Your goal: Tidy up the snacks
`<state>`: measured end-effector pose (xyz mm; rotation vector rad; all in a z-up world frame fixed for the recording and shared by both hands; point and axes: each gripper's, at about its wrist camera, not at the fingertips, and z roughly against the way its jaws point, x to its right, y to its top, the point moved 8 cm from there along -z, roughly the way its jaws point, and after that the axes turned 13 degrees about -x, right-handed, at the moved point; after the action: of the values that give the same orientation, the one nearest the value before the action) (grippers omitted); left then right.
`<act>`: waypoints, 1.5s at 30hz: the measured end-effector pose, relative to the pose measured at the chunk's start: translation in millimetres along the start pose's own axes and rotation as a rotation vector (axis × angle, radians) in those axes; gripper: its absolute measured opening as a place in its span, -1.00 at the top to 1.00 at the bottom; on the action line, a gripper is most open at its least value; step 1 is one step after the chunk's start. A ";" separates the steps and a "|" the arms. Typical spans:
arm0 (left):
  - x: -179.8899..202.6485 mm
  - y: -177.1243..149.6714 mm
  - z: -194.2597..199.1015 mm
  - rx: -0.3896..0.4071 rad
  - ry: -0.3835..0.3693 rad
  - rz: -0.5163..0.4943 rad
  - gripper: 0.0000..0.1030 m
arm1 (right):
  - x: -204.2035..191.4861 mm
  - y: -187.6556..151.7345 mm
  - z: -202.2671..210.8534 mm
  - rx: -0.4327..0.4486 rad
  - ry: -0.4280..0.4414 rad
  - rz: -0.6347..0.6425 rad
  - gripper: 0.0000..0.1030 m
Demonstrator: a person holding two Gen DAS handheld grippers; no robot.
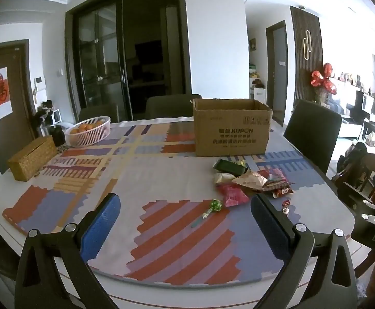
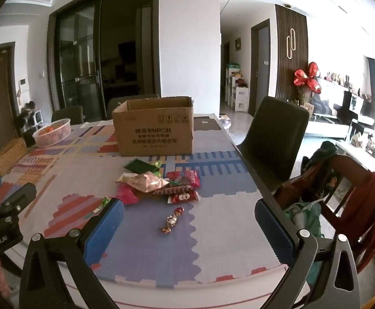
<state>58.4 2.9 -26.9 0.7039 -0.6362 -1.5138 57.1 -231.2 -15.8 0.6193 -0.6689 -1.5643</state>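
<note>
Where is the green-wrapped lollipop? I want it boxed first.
The green-wrapped lollipop lies on the patterned tablecloth in the left wrist view, just left of the snack packet pile.

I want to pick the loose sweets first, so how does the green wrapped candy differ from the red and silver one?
The green candy lies nearer the left gripper; the red and silver candy lies nearer the right gripper. The green candy has a thin stick trailing from it, like a lollipop; the red and silver candy is a twist-wrapped piece with no stick. The green candy sits close beside the pink packet; the red and silver one lies apart. Both rest loose on the tablecloth, ungripped.
</note>
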 end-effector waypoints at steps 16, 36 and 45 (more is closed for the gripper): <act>1.9 -0.1 -1.3 -0.006 -0.006 -0.002 -1.00 | -0.9 -0.4 1.0 -0.002 0.002 0.000 -0.99; 3.2 -0.7 -0.1 -0.007 -0.012 -0.003 -1.00 | -1.3 -0.1 1.4 0.003 -0.001 0.001 -0.99; 2.9 -0.7 -0.4 -0.007 -0.011 -0.003 -1.00 | -1.4 0.2 1.3 0.003 -0.002 0.001 -0.99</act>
<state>58.2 0.0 -27.8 0.6916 -0.6388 -1.5227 56.4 -229.8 -14.7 0.6198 -0.6732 -1.5628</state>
